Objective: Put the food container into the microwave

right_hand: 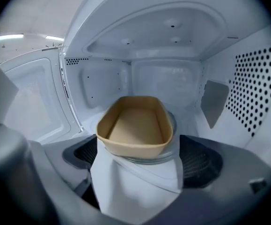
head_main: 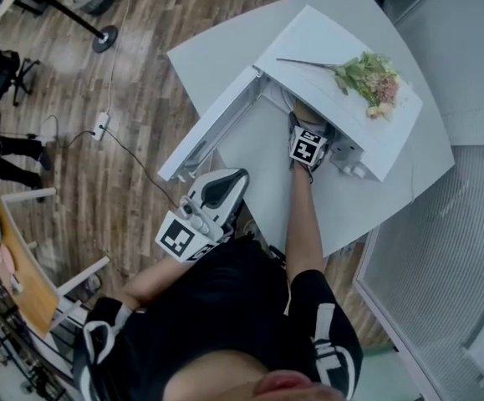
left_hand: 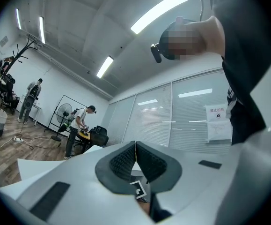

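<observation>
The tan food container (right_hand: 136,125) rests empty on the glass turntable (right_hand: 172,146) inside the white microwave (head_main: 308,40). The microwave door (head_main: 212,124) is swung open to the left. My right gripper (right_hand: 137,168) reaches into the cavity, open, with its pads wide apart on either side of the container's near end and not pressing on it. In the head view only its marker cube (head_main: 308,149) shows at the microwave's mouth. My left gripper (head_main: 229,184) is held back near the person's body, shut on nothing, its pads (left_hand: 126,161) meeting.
A bunch of flowers (head_main: 371,78) lies on top of the microwave. The microwave stands on a white table (head_main: 350,199). A wooden chair (head_main: 20,266) and a cable with a power strip (head_main: 99,125) are on the floor at left. People (left_hand: 79,125) stand far off.
</observation>
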Demonstrator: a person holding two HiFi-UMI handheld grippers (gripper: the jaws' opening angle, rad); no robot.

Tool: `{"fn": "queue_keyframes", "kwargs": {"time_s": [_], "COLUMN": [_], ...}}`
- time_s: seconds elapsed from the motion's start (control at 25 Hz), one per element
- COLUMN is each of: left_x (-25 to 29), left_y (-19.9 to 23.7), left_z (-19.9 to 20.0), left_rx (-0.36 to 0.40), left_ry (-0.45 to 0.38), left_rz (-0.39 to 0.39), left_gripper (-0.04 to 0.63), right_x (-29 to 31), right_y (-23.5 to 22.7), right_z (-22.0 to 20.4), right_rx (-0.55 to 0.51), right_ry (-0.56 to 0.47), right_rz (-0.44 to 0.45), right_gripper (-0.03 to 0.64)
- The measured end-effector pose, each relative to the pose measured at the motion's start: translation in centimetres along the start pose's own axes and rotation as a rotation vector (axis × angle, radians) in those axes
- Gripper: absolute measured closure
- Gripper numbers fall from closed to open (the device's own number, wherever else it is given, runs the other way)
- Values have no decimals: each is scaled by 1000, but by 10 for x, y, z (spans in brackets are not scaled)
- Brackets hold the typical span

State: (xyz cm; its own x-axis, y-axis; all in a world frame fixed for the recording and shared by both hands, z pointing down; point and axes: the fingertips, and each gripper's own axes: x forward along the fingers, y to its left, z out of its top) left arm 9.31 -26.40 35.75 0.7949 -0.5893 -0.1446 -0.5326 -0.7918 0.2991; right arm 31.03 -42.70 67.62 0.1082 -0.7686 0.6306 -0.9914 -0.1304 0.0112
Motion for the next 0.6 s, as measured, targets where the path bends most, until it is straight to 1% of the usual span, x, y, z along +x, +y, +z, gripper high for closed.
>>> {"fn": "queue_keyframes", "kwargs": {"time_s": [0.12,0.2,0.28,0.4,0.44,0.48,0.52,0.6], "left_x": [-12,-20,-31,-47,-54,-60,-67,-82], "left_y": [-15,-27,-43,-72,-82,-91,-100,-118], "left_z": [3,5,11,20,22,23,24,24], "left_rx": [15,32,51,75,79,83,89,99], "left_ry": [-10,-13,-25,-51,-60,-68,-74,-80], "left_rz": [5,11,9,12,16,23,30,49], "left_gripper": [571,571,571,571,571,571,571,571], "right_x": [-12,-30,-62,-129,-155,-179,-202,-246], "right_y": [-4,-1,9,26,29,29,29,28], "right_z": [-7,-10,-15,-16,-16,-16,-16,-20], "right_rx": [9,15,14,1,-2,-2,4,26], "right_ry": [1,-6,-27,-88,-111,-138,-164,-197], "right_rz": [-9,4,46,141,162,175,188,222], "right_gripper": [83,84,84,101,152,244,322,364]}}
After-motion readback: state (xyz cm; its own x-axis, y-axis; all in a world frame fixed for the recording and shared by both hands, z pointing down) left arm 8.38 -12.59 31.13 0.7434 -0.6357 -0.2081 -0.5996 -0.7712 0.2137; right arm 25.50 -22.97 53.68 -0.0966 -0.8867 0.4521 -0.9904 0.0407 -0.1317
